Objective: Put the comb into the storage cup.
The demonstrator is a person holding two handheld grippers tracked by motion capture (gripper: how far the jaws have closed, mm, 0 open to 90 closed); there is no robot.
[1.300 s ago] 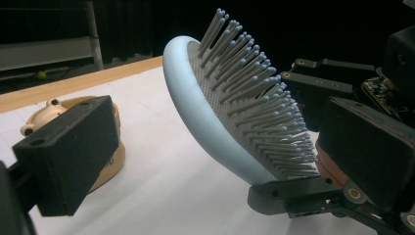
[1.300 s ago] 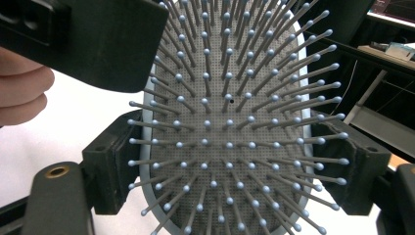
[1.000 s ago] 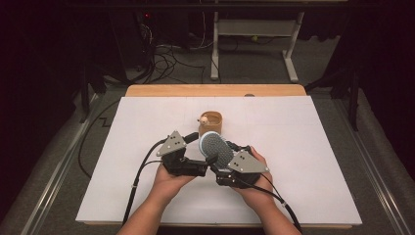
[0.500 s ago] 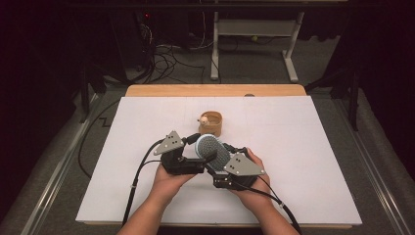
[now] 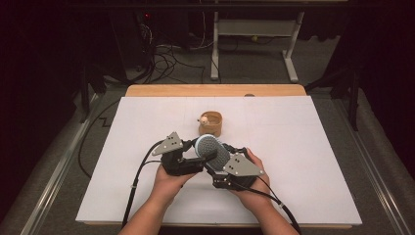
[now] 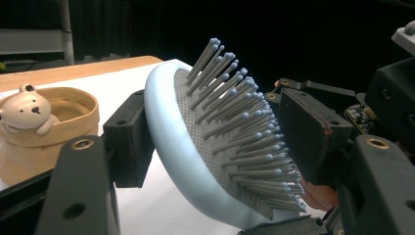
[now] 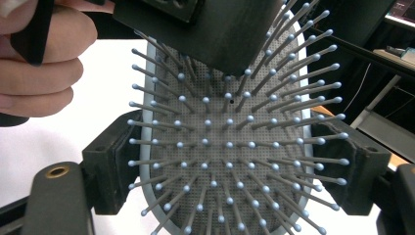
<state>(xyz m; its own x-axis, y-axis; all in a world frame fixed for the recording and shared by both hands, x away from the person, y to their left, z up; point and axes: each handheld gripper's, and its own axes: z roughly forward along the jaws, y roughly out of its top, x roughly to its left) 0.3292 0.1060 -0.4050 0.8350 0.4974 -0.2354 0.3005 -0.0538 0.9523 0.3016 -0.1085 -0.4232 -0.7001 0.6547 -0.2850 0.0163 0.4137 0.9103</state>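
Near the tabletop's (image 5: pixel 303 161) front edge, the right claw (image 5: pixel 221 157) clamps the sides of a pale blue oval hairbrush with grey bristles (image 5: pixel 212 149). The left claw (image 5: pixel 204 152) has just been closing across the brush, one jaw behind it, one pressing its bristles. Farther back stands a tan pot with a small bear figure (image 5: pixel 211 123).

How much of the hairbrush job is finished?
Done: the hairbrush is lifted off the white table, gripped at its edges by the right hand-held gripper. In hand: the left hand-held gripper has just been closing, front and back, one jaw on the bristles. Left, probably: putting it somewhere, maybe the bear cup.
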